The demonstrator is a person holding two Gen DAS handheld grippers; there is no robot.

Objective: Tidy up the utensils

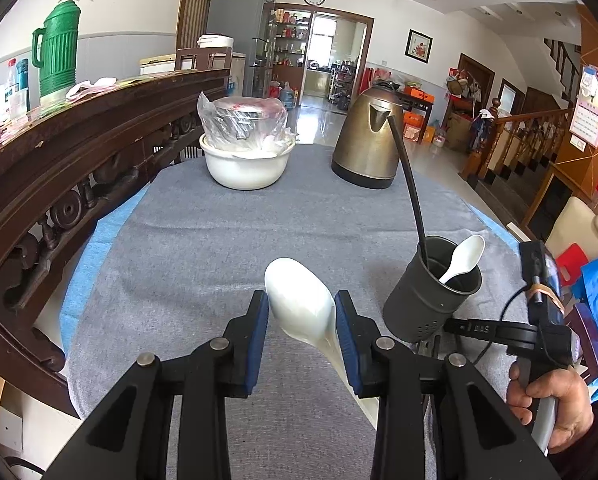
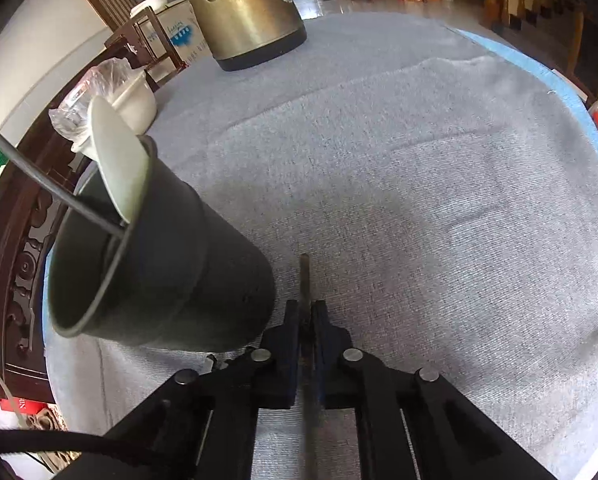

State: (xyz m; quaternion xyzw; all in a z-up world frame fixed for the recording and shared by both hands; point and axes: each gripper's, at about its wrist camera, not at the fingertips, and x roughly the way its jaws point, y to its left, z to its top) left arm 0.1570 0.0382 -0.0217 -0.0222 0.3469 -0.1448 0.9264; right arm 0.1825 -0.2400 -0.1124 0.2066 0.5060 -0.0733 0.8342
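My left gripper (image 1: 302, 307) is shut on a large white ceramic spoon (image 1: 297, 300), bowl pointing forward, held above the grey cloth. To its right stands a dark metal utensil holder (image 1: 431, 296) with a small white spoon (image 1: 465, 258) and a long black-handled utensil (image 1: 407, 176) in it. In the right wrist view the holder (image 2: 171, 264) is close on the left, with the white spoon (image 2: 117, 160) and the black handle (image 2: 47, 188) sticking out. My right gripper (image 2: 306, 312) is shut on a thin dark flat utensil (image 2: 305, 280) beside the holder's base.
A brass-coloured kettle (image 1: 369, 140) and a white bowl (image 1: 245, 166) with a plastic-wrapped pot stand at the table's far end. A carved wooden rail (image 1: 79, 152) runs along the left edge. The grey cloth (image 2: 439, 200) covers the round table.
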